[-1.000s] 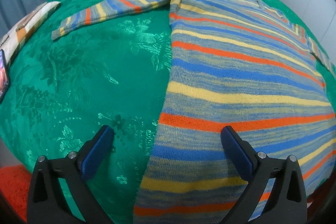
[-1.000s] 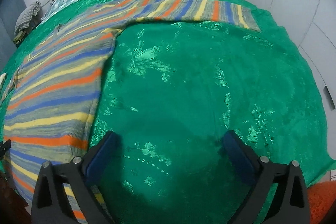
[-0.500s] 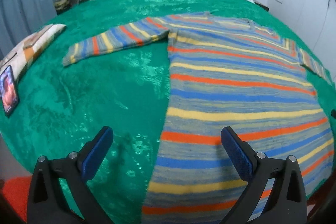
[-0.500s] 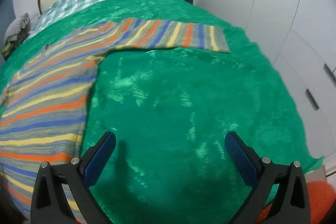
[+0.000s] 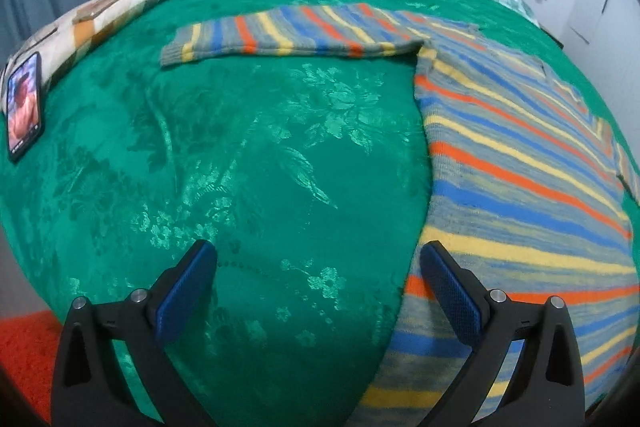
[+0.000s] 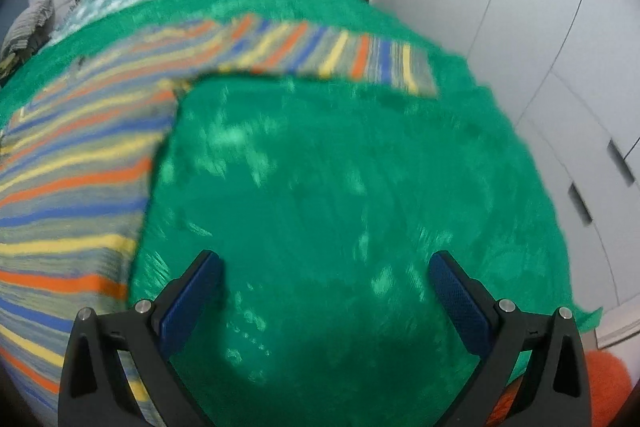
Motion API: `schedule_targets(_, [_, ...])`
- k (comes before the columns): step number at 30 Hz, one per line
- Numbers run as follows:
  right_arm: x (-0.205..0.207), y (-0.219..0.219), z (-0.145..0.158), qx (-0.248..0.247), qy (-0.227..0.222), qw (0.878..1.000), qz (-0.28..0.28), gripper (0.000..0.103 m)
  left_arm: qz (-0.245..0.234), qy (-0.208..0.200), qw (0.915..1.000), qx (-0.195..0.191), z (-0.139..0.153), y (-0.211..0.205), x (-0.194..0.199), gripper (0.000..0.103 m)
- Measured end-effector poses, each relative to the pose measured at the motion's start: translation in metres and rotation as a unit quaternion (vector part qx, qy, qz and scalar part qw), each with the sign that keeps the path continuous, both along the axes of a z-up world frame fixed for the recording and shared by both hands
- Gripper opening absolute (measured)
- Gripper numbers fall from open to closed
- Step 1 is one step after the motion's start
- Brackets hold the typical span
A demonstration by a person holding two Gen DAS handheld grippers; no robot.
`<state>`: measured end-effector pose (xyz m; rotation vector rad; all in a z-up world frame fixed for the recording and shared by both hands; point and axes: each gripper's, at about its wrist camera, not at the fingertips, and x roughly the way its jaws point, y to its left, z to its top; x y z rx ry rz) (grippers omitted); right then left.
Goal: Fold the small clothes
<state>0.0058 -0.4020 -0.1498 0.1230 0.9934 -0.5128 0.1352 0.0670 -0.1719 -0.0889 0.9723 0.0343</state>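
A knitted striped sweater (image 5: 520, 163) lies flat, sleeves outstretched, on a glossy green floral-patterned bedspread (image 5: 260, 167). The left gripper (image 5: 318, 261) and right gripper (image 6: 326, 271) hover above it, blue textured pads spread wide, holding nothing.

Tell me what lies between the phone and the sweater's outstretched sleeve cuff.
Only bare green bedspread lies between the phone and the sleeve cuff, as the left wrist view shows.
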Motion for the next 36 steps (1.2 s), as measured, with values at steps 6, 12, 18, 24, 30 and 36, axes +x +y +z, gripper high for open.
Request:
schedule_targets(6, [0.0, -0.01, -0.012, 0.041, 0.01, 0.999, -0.011, 0.103, -0.007, 0.005, 0.9997, 0.022, -0.003, -0.007, -0.003, 0.103])
schedule_targets(12, [0.0, -0.007, -0.017, 0.035, 0.013, 0.999, -0.008, 0.103, -0.011, 0.007, 0.9996, 0.027, -0.004, -0.007, -0.003, 0.103])
schedule_targets(18, [0.0, -0.007, -0.019, 0.03, 0.008, 1.0, -0.004, 0.103, -0.014, 0.01, 0.9994, 0.03, -0.004, -0.006, -0.002, 0.103])
schedule_targets(24, [-0.002, -0.005, -0.02, 0.027, 0.005, 1.0, -0.003, 0.103, -0.018, 0.011, 0.9992, 0.035, -0.004, -0.007, -0.002, 0.103])
schedule_targets(30, [-0.002, -0.004, -0.02, 0.024, 0.005, 1.0, -0.003, 0.103, -0.018, 0.014, 0.9991, 0.037, -0.005, -0.008, -0.001, 0.103])
schedule_targets(36, [-0.001, -0.004, -0.02, 0.023, 0.005, 1.0, -0.002, 0.103, -0.018, 0.017, 0.999, 0.037, -0.005, -0.008, -0.001, 0.103])
